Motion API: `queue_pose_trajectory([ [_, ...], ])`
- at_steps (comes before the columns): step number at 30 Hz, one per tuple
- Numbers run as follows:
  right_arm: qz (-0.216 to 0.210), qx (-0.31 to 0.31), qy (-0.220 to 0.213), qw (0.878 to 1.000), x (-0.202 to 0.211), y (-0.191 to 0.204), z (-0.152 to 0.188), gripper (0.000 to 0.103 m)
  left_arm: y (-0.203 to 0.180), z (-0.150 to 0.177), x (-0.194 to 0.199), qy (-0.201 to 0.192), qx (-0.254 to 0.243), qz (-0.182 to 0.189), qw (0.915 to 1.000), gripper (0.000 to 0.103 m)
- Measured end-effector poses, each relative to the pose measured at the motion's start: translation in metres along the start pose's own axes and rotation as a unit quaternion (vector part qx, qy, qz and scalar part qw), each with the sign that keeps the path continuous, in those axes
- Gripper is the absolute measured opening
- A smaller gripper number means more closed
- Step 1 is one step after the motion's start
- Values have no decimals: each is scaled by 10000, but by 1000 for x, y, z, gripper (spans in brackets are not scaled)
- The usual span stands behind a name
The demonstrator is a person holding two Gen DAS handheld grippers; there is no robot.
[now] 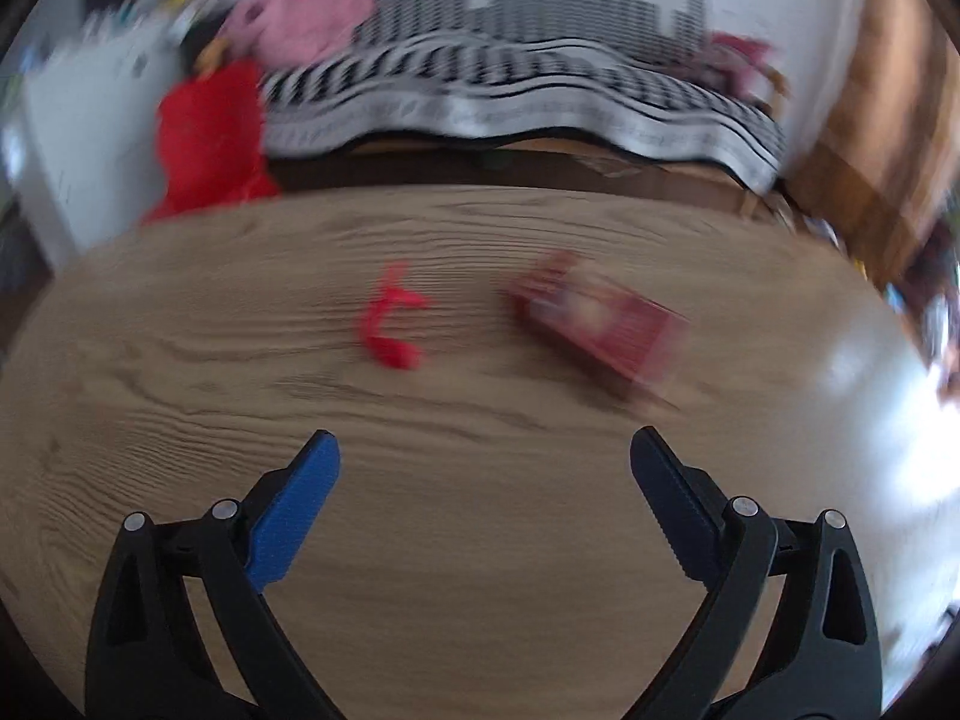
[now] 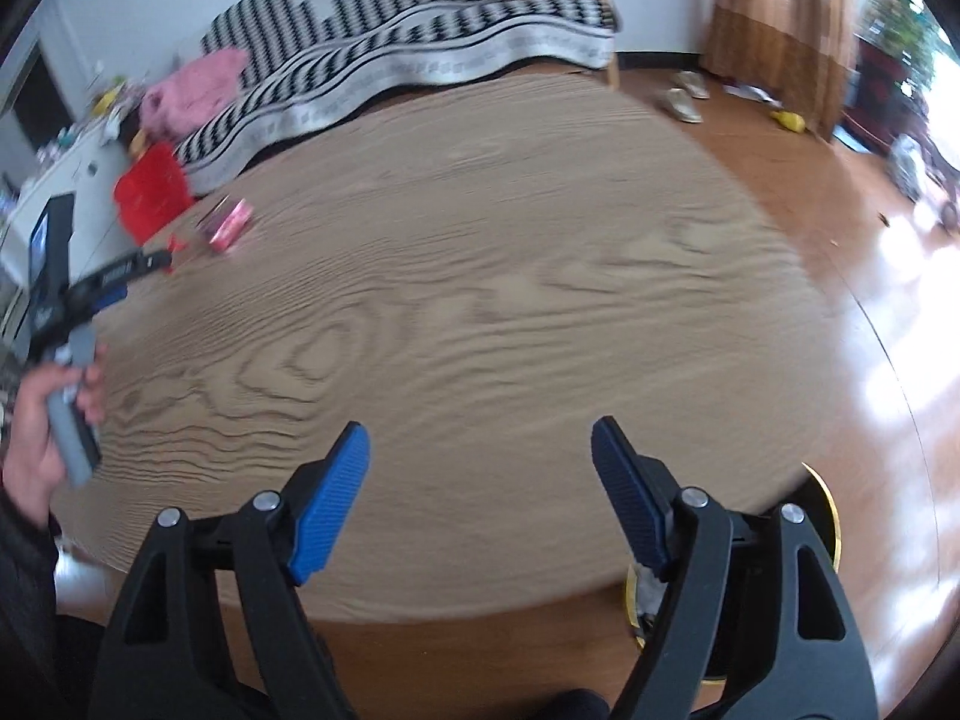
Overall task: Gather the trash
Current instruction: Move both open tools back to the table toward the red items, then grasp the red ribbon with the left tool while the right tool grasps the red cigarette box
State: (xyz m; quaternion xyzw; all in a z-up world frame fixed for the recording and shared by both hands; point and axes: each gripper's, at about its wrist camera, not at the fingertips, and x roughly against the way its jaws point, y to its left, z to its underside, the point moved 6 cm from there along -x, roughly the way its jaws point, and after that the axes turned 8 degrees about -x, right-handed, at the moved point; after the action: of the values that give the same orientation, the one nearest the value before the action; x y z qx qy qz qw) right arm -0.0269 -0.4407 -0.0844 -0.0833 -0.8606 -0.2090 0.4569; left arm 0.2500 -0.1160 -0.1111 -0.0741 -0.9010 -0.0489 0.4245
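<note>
Holding the left tongs point(image 1: 485, 450) spread wide with nothing between the blue pads, we aim them down over the wooden table point(image 1: 180, 312) toward the two bits of trash lying ahead, because wide jaws can drop around either piece without a second adjustment. The red scrap point(image 1: 390, 324) lies just beyond the tips and slightly left, and the red box point(image 1: 600, 324) lies flat beside it to the right, apart from it; both are blurred, so we cannot read what they are exactly. Our right tongs point(image 2: 480, 450) are also apart and empty, hanging over the near edge of the table well away from the trash. Below that edge a round bin with a yellow rim point(image 2: 825, 477) shows, probably kept close so pieces can go straight in. The left hand point(image 2: 36, 432) grips its handle at the far left.
</note>
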Motion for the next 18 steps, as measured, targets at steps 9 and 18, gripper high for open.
queue_pose_trajectory([
  [9,-170,435,326,9984,-59,68,-15,74,39,-34,-59,233,112,-110,9996,95],
  [18,-279,748,279,9964,-82,112,-30,74,34,-42,-68,184,-355,-324,9987,13],
])
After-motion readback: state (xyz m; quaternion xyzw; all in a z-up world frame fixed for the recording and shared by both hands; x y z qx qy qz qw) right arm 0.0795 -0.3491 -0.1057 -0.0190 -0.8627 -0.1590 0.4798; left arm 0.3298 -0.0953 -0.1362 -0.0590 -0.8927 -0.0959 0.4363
